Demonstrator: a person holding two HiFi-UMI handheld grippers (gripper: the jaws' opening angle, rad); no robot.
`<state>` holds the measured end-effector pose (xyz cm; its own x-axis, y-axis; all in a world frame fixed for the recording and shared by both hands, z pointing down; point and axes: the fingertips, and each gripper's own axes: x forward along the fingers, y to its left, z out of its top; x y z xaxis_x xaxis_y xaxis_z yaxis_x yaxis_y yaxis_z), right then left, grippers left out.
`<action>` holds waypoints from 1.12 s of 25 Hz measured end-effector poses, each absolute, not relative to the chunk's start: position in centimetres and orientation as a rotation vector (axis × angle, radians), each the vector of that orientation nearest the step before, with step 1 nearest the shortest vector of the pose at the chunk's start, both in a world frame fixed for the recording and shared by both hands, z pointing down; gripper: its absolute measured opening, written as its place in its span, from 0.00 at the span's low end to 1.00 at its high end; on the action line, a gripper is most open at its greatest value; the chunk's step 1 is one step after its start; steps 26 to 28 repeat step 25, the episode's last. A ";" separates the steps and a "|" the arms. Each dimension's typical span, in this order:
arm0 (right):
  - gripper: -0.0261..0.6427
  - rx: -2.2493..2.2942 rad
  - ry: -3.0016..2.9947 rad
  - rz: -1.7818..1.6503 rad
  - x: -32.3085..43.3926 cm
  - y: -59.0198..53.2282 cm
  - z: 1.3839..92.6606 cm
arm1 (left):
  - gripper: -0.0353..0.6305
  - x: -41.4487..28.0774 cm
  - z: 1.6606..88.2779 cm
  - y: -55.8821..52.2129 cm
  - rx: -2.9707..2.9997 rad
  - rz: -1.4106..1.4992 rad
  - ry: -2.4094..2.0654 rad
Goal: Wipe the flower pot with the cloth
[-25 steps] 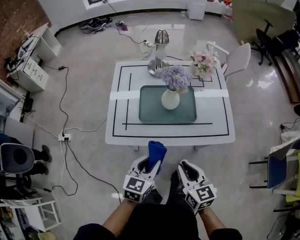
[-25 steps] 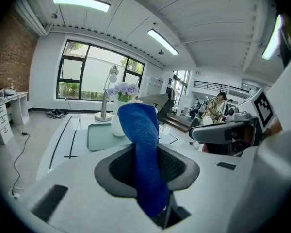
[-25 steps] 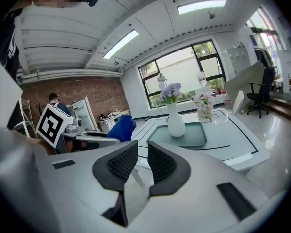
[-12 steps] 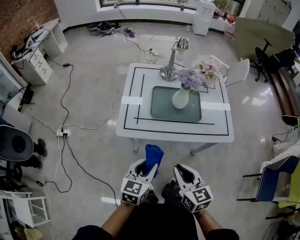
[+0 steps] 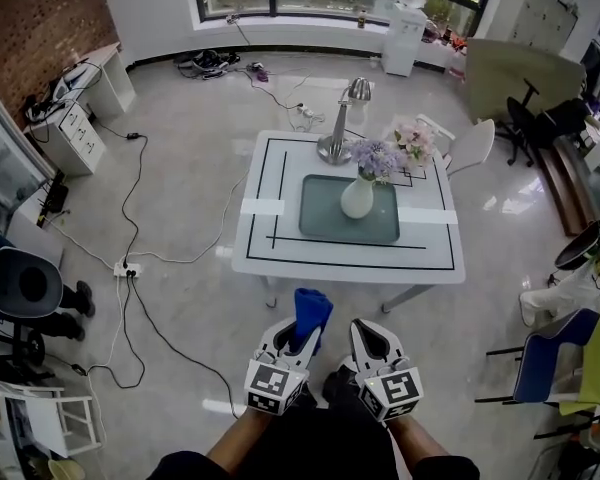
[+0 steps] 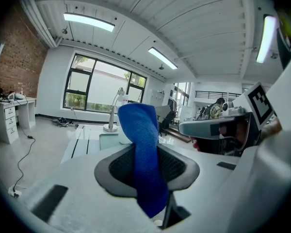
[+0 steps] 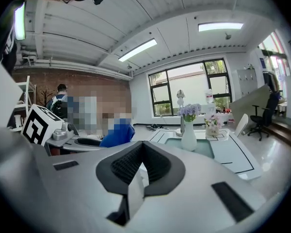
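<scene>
The flower pot (image 5: pixel 357 198), a white vase with purple flowers, stands on a teal mat (image 5: pixel 325 213) on the white table (image 5: pixel 280 253), well ahead of both grippers. My left gripper (image 5: pixel 300 330) is shut on a blue cloth (image 5: pixel 311 310), which sticks up between its pads (image 6: pixel 119 166) and hangs down in front as the cloth (image 6: pixel 144 154). My right gripper (image 5: pixel 372 336) is to its right; its jaws have just been closing and now meet with nothing between them. In the right gripper view the pot (image 7: pixel 188 139) is ahead and right of that gripper (image 7: pixel 141 165).
A silver desk lamp (image 5: pixel 342 118) and a second pot of pink flowers (image 5: pixel 412 140) stand at the table's far side. A white chair (image 5: pixel 472 143) is beyond the table. Cables and a power strip (image 5: pixel 128 268) lie on the floor at left. Chairs (image 5: pixel 545 343) stand at right.
The right gripper's jaws have closed from open, with nothing between them. Both grippers have stayed low in front of me, and the table now sits a little to the right in the view.
</scene>
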<state>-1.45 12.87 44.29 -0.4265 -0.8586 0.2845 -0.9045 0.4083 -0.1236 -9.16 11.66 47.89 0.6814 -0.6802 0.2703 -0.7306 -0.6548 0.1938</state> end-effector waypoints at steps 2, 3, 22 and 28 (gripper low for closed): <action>0.05 1.567 -2.489 0.391 -1.3 12.8 44.2 | 0.23 -9.0 47.4 11.7 2.621 0.250 -1.127; 0.05 1.566 -2.490 0.393 -1.2 12.8 44.2 | 0.23 -9.0 47.2 11.7 2.626 0.251 -1.129; 0.05 1.540 -2.512 0.401 -1.8 13.3 44.3 | 0.23 -9.3 46.8 12.4 2.641 0.264 -1.154; 0.05 1.537 -2.502 0.406 -1.8 13.7 44.4 | 0.23 -9.5 46.8 12.6 2.639 0.264 -1.157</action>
